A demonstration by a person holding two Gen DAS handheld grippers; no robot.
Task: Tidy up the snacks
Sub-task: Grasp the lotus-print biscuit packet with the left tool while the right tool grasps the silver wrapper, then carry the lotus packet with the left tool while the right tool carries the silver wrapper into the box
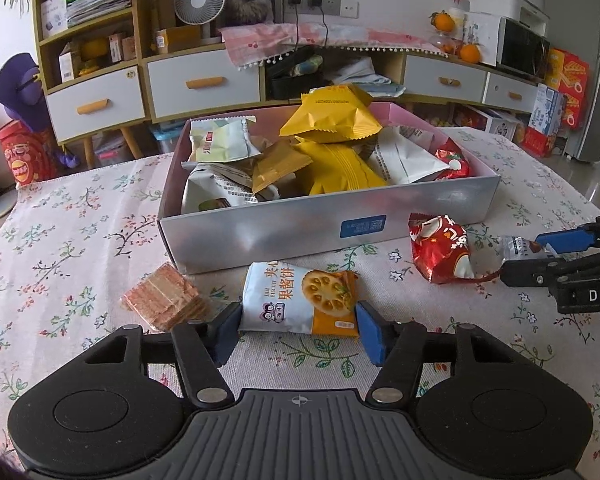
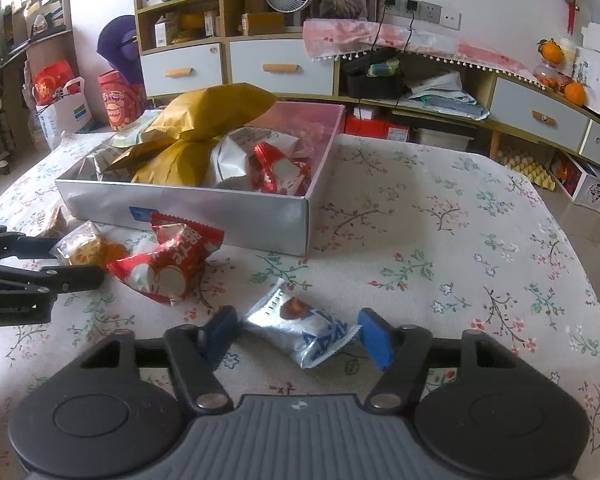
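Note:
A silver box [image 1: 284,232] holds several snack packets, yellow, white and red. My left gripper [image 1: 298,330] has its blue pads against both ends of a white and orange jam biscuit packet [image 1: 300,300] lying on the flowered cloth in front of the box. My right gripper [image 2: 300,334] straddles a silver and blue snack packet [image 2: 300,326] on the cloth; the pads touch or nearly touch its ends. A red packet [image 1: 440,250] lies between the two grippers, also in the right wrist view [image 2: 168,264]. The box shows in the right wrist view [image 2: 220,216].
A pink wafer stack [image 1: 164,298] lies left of the jam biscuit packet. A flowered cloth [image 2: 440,240] covers the table. Cabinets with drawers [image 1: 204,84] stand behind the table. The left gripper appears in the right wrist view [image 2: 40,264].

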